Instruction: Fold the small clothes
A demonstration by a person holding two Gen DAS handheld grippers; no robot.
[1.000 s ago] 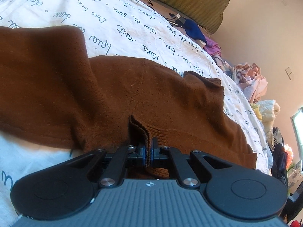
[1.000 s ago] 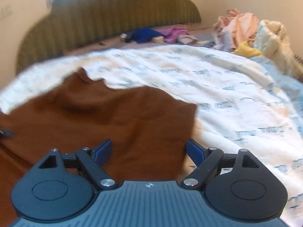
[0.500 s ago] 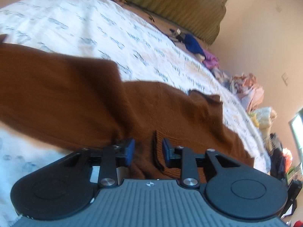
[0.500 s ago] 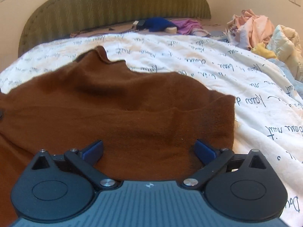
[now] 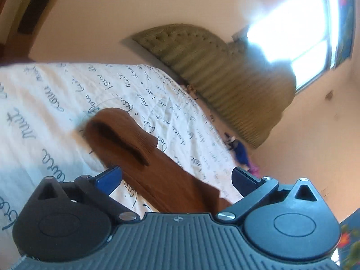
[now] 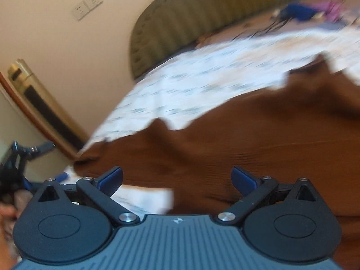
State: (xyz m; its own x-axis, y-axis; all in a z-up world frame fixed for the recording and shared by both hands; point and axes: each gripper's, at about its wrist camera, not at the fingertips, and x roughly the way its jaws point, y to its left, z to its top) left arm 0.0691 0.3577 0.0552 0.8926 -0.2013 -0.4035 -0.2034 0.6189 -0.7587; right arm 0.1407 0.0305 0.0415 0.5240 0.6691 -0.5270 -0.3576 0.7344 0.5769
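Note:
A brown knit sweater (image 6: 258, 139) lies spread on a white bedspread with dark script (image 5: 56, 103). In the left wrist view one brown sleeve (image 5: 144, 157) runs from the middle of the bed down between the jaws. My left gripper (image 5: 176, 176) is open wide and empty above that sleeve. My right gripper (image 6: 177, 176) is open wide and empty over the sweater's near edge. The left gripper also shows in the right wrist view (image 6: 20, 157) at the far left, beside the bed. The right wrist view is blurred.
A green ribbed headboard (image 5: 216, 72) stands at the bed's far end below a bright window (image 5: 299, 33). Blue and purple clothes (image 5: 241, 155) lie near it. A tall gold and black unit (image 6: 42, 110) stands against the wall left of the bed.
My left gripper let go of the sweater's hem, opened wide and swung up and left toward the sleeve. My right gripper stayed open and swung left across the sweater.

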